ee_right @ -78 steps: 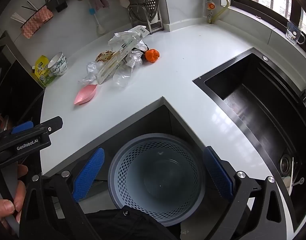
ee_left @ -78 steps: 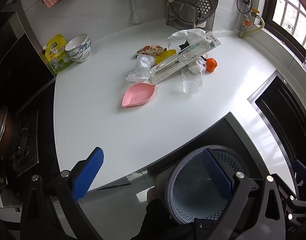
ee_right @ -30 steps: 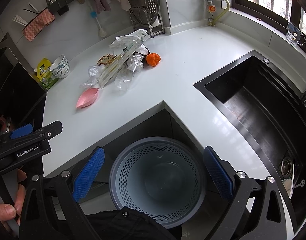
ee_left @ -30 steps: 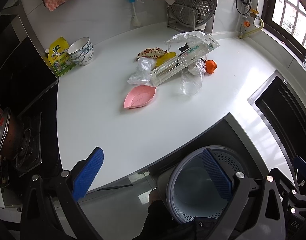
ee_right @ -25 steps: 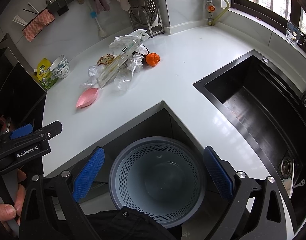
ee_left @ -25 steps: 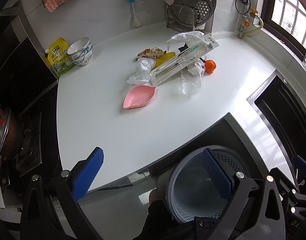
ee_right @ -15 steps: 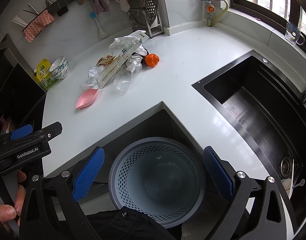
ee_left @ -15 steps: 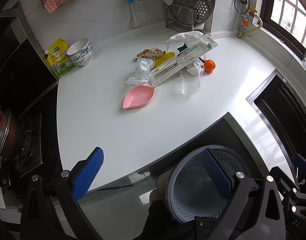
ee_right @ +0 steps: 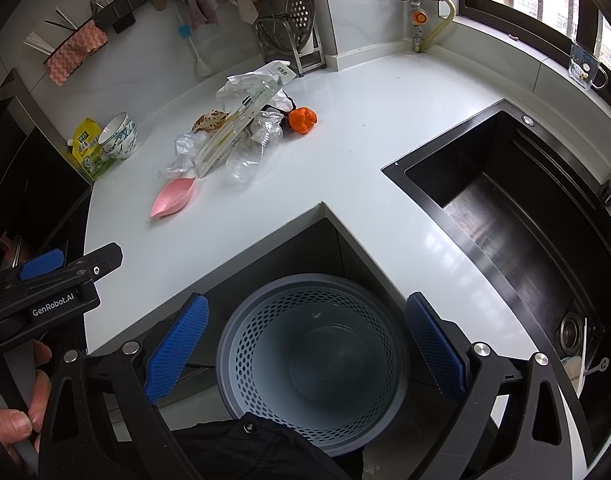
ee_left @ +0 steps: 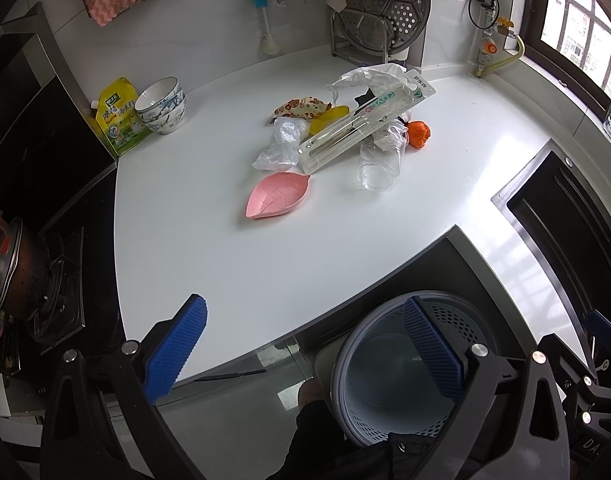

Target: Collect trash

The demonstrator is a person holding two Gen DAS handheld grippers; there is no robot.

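Note:
A heap of trash lies on the white counter (ee_left: 225,248): a long clear package (ee_left: 361,128), a clear plastic cup (ee_left: 377,164), crumpled clear plastic (ee_left: 281,144), a white bag (ee_left: 369,76), a printed wrapper (ee_left: 301,106) and an orange lump (ee_left: 419,134). The same heap shows in the right wrist view, with the package (ee_right: 241,124) and the orange lump (ee_right: 302,120). A grey perforated bin (ee_right: 313,356) stands on the floor below the counter corner, empty. My left gripper (ee_left: 305,352) is open near the counter's front edge. Directly over the bin my right gripper (ee_right: 305,344) is open.
A pink leaf-shaped dish (ee_left: 275,200) lies in front of the heap. Stacked bowls (ee_left: 161,106) and a yellow pouch (ee_left: 115,118) stand at the back left. A black sink (ee_right: 525,220) is sunk in on the right. A pot on a stove (ee_left: 9,272) is at the left.
Both views have drifted slightly; the trash heap sits a little higher in the frames. Nothing on the counter has moved and both grippers stay open.

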